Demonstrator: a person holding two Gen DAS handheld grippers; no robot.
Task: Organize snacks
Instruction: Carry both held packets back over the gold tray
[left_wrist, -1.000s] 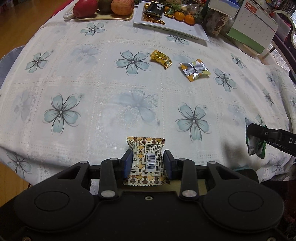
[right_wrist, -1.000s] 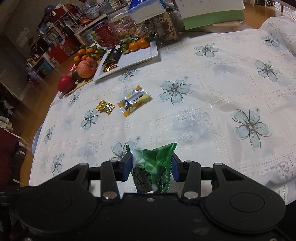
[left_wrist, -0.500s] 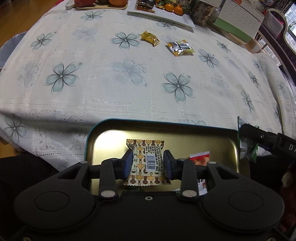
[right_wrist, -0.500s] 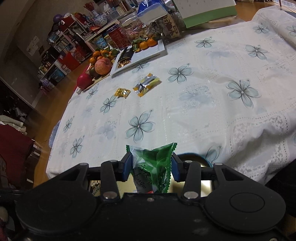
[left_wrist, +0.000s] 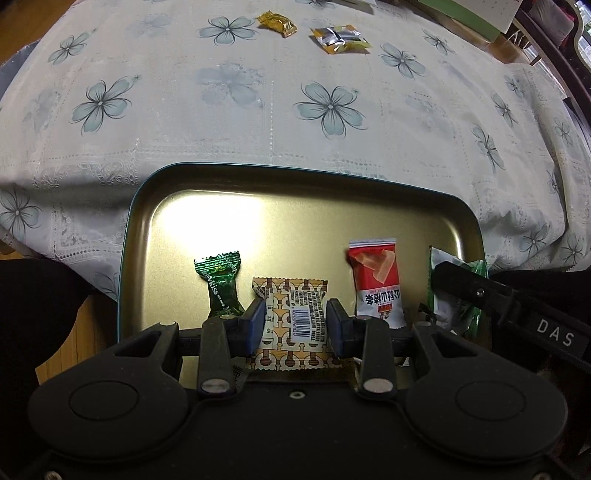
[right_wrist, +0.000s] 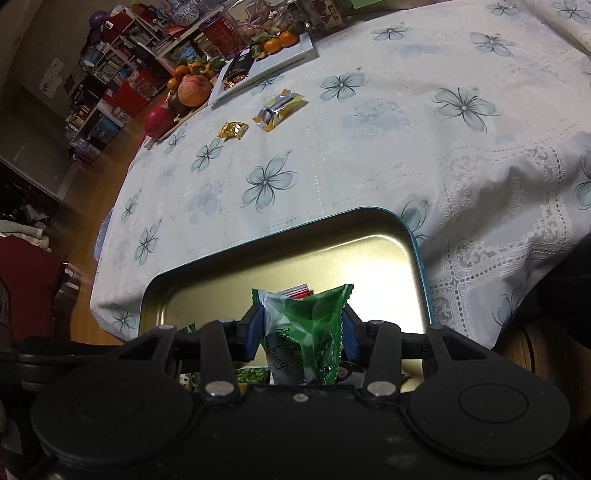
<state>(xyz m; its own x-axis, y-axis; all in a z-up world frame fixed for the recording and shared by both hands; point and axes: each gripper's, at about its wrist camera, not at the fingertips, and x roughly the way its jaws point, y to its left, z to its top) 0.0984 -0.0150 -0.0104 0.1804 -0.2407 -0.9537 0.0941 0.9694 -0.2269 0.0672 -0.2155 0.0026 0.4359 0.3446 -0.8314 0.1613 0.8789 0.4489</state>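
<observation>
In the left wrist view, the left gripper (left_wrist: 295, 325) is clenched on a brown patterned snack (left_wrist: 291, 321), barcode side up, which is held over the near part of a gold tin (left_wrist: 295, 184). The tin is seen below the edge of the floral tablecloth (left_wrist: 258, 103). Inside the tin, a dark green candy (left_wrist: 221, 284) is seen just left of the held snack, and a red packet (left_wrist: 376, 280) just to its right. At the tin's right wall, the right gripper's finger is seen pressed against a green packet (left_wrist: 439, 258). On the cloth, well beyond the tin, a gold candy (left_wrist: 277, 24) and a silver-yellow packet (left_wrist: 340, 38) are laid side by side.

In the right wrist view, the right gripper (right_wrist: 303, 332) is closed on the green packet (right_wrist: 306, 328), held over the tin (right_wrist: 369, 221). The 2 loose sweets (right_wrist: 232, 130) (right_wrist: 280, 109) are seen on the cloth before a white plate (right_wrist: 280, 61) and fruit (right_wrist: 194, 90).
</observation>
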